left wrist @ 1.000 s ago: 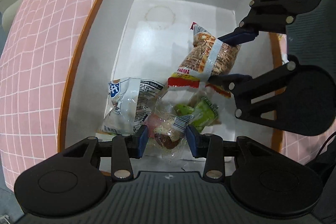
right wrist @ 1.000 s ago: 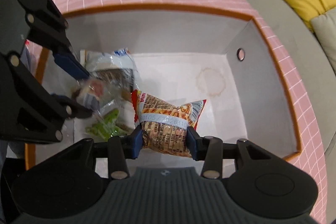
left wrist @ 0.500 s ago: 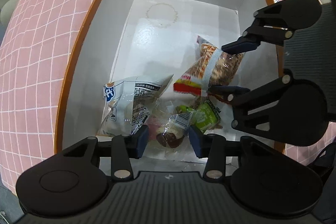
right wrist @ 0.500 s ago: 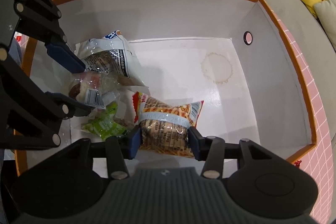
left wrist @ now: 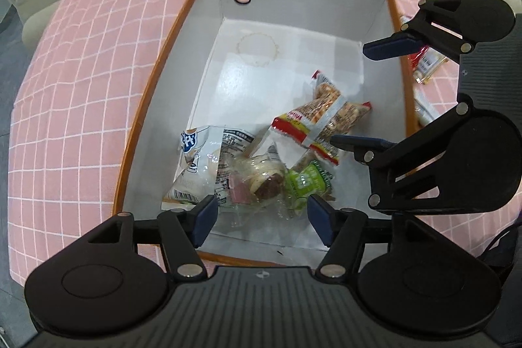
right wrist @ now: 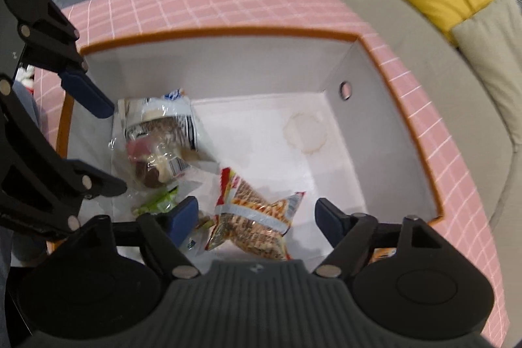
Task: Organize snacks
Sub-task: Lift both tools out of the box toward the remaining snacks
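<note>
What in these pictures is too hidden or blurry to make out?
- Snacks outside the box, left wrist view: the right gripper covers most of them.
- Orange packet, right wrist view: cut off behind the gripper's frame.
- Green packet, right wrist view: blurred, partly covered.
- Packet print: too small.

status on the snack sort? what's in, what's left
Done: four packs lie in the box: orange-red snack bag, white-blue bag, clear wrapped pastry, green pack. In hand: nothing; left claw and right claw are open. Left: packets outside the box.
</note>
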A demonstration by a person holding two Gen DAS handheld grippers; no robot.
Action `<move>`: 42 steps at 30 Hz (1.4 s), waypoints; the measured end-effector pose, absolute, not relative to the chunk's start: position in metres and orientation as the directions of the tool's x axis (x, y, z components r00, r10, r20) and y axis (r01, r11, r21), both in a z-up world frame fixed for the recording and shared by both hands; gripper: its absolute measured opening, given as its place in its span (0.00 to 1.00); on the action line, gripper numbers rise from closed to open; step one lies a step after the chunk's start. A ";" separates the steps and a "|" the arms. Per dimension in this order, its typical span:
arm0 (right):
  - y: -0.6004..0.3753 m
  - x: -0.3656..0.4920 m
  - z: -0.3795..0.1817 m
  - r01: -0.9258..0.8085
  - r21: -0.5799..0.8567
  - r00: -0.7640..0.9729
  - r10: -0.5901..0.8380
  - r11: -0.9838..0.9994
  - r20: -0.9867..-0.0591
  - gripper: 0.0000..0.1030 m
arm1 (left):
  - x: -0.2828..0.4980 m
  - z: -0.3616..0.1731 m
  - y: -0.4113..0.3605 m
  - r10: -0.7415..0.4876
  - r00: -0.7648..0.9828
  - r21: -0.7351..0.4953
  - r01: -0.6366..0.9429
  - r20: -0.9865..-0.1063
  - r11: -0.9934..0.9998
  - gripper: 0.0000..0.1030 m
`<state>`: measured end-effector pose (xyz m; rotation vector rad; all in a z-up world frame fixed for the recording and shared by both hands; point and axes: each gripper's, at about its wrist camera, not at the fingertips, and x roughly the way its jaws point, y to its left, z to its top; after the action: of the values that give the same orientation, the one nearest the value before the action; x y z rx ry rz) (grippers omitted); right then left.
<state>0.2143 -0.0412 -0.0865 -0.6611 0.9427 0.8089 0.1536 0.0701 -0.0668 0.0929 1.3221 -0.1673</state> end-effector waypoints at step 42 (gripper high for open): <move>-0.255 0.113 -0.104 -0.240 -0.124 0.751 0.103 0.963 -0.652 0.74 | 0.085 -0.041 -0.076 -0.246 0.610 -0.192 0.154 -0.753 0.969 0.71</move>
<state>0.1128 -0.2553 -0.1039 -0.2058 0.6967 0.1890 0.0850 -0.0759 -0.0408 -0.1115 0.8850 -0.2311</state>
